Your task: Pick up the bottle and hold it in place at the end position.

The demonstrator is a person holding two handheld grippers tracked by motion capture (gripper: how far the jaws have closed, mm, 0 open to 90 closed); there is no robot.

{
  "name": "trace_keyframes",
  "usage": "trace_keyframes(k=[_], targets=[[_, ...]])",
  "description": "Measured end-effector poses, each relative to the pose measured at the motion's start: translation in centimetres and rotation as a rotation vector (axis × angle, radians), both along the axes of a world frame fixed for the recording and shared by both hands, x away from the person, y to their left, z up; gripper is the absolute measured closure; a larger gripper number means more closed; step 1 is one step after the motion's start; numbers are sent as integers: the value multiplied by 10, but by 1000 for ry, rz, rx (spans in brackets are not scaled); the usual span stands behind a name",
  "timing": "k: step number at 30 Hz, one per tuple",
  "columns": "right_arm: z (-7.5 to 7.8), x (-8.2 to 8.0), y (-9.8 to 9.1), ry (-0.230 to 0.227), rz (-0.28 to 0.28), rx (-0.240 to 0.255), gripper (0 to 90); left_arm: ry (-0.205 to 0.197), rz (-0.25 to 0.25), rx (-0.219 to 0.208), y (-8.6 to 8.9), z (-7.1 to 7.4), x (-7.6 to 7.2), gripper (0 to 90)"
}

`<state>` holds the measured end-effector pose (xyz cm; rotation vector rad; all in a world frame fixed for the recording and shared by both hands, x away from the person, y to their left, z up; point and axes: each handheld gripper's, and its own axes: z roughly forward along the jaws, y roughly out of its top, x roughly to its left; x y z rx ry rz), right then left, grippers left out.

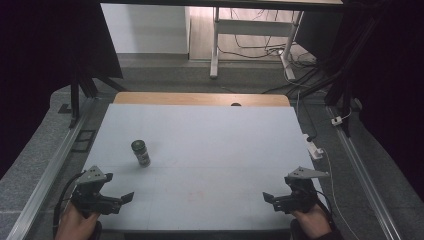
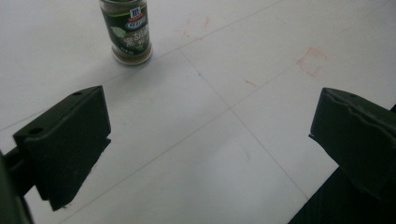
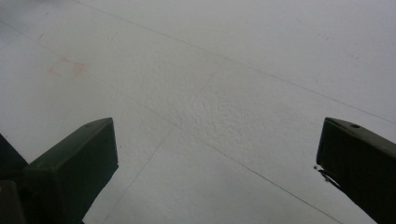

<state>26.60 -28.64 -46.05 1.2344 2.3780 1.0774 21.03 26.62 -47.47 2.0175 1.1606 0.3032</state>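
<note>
A small spice jar [image 1: 141, 153] stands upright on the left part of the white table [image 1: 210, 150]; the left gripper [image 1: 125, 198] sits near it, jaws spread wide, holding nothing; the right gripper [image 1: 267, 197], well apart, is equally wide and empty.

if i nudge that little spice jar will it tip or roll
The spice jar stands upright, tall for its narrow base, so a high push would probably tip it. Its round body would then likely roll. The glossy sides may be slippery.
</note>
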Motion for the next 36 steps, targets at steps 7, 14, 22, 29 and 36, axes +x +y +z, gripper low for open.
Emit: trace_keyframes(k=[7, 14, 22, 29, 36], targets=[[-1, 1, 1, 9, 8, -11, 0, -2, -21, -6, -4, -3, 12, 0], [-1, 1, 2, 11, 12, -9, 0, -25, -9, -14, -4, -3, 19, 0], [-1, 1, 2, 14, 13, -10, 0, -25, 3, -22, -7, -3, 30, 0], [-1, 1, 2, 16, 17, -11, 0, -17, 4, 4, -8, -5, 41, 0], [-1, 1, 3, 15, 20, -23, 0, -27, -4, 1, -11, -1, 54, 1]])
